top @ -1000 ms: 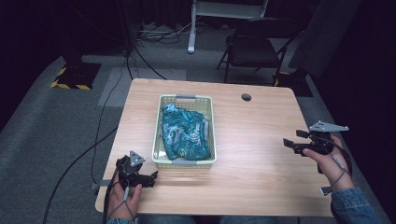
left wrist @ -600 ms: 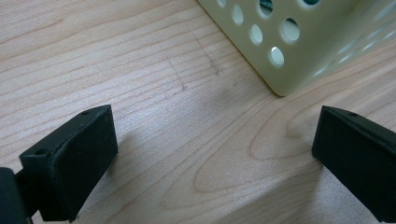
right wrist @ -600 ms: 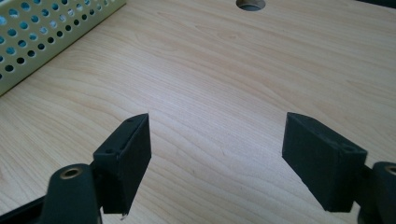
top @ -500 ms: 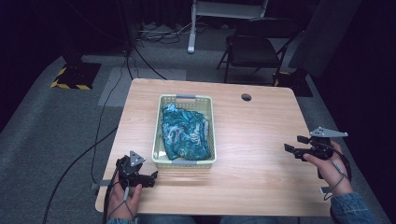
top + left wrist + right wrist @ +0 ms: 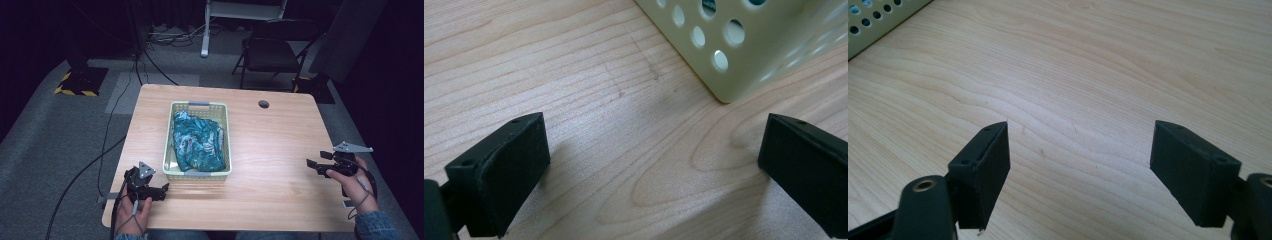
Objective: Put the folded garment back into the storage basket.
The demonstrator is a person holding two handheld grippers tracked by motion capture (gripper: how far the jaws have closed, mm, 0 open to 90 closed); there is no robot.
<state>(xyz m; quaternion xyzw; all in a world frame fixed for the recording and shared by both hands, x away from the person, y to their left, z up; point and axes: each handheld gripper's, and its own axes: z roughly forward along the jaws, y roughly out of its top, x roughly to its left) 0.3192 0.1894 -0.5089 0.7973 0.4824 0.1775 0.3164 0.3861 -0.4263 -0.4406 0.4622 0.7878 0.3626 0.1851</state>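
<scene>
A pale green plastic basket (image 5: pixel 200 106) stands on the middle of the wooden table (image 5: pixel 280 135), holding a crumpled teal patterned cloth (image 5: pixel 196 140). My left gripper (image 5: pixel 161 190) rests near the table's front left corner, just in front of the basket's near left corner (image 5: pixel 724 65). Its jaws are open with only bare wood between them. My right gripper (image 5: pixel 315 160) hovers low over the table's right edge and points left toward the basket. It too is open and empty (image 5: pixel 1080 160), and the basket's perforated wall (image 5: pixel 873 22) shows far off.
A round cable hole (image 5: pixel 263 104) sits in the table's back right area. Behind the table stand a dark folding chair (image 5: pixel 272 50) and a white stand's leg (image 5: pixel 206 35). Cables (image 5: pixel 107 145) trail over the grey carpet at the left.
My right gripper has sunk toward the table and drifted nearer the person's side along the right edge. The left gripper, basket and cloth have not moved.
</scene>
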